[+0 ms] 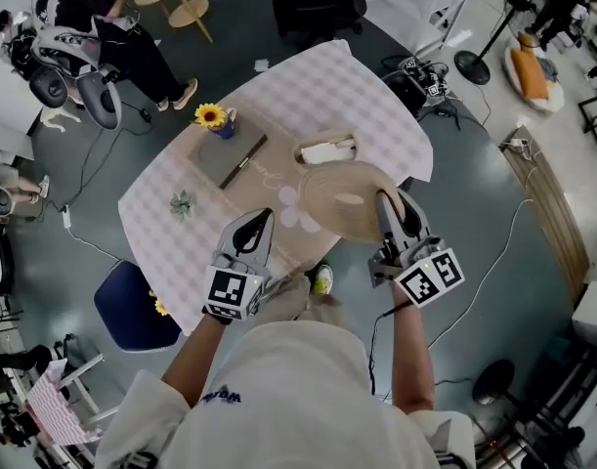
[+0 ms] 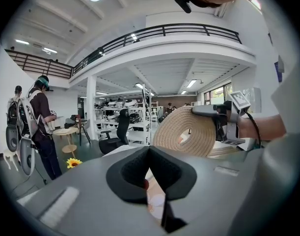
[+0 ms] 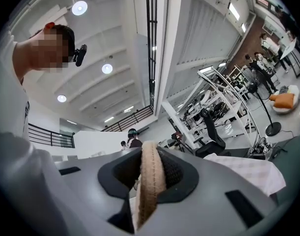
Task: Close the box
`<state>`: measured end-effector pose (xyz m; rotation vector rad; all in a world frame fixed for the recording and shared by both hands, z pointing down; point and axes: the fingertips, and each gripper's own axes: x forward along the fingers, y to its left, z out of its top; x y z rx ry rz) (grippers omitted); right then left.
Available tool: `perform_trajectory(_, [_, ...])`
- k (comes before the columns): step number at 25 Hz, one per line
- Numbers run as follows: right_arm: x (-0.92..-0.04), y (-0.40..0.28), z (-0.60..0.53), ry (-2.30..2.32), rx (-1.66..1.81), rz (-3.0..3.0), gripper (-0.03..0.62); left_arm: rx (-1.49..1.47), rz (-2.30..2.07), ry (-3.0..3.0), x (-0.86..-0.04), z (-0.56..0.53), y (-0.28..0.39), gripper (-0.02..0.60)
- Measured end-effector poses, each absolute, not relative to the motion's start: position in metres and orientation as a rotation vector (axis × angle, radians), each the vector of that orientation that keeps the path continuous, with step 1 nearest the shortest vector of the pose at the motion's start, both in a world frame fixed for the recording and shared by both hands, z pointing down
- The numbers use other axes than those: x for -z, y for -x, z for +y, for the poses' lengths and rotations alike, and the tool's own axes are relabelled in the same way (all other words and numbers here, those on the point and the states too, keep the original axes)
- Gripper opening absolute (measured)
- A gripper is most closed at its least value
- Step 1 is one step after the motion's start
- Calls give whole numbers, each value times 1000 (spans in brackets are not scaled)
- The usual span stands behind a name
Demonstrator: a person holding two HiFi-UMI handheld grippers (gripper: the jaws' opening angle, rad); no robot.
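Note:
A round woven lid (image 1: 339, 201) hangs tilted over the table's near edge, and my right gripper (image 1: 387, 206) is shut on its rim. The right gripper view has the lid's edge (image 3: 149, 177) pinched upright between the jaws. The left gripper view shows the lid's face (image 2: 189, 132) and the right gripper (image 2: 223, 116) holding it. The woven box (image 1: 325, 138) stands open on the table just beyond the lid, with white contents inside. My left gripper (image 1: 262, 219) hovers left of the lid, jaws together, holding nothing.
The checked tablecloth (image 1: 357, 86) also carries a sunflower in a vase (image 1: 212, 117), a dark pad with a pen (image 1: 230, 160) and a small plant (image 1: 183, 204). A blue chair (image 1: 132, 306) sits at the near left. A person (image 1: 103, 18) stands at the far left.

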<state>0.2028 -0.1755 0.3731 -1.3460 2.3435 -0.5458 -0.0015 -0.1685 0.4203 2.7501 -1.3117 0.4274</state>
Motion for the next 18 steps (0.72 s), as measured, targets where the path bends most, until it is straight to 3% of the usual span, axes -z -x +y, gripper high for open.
perform_trajectory(18, [-413,-218,-250,1573,764,2201,78,-372,-1380,-2567,-498,-217,50,2])
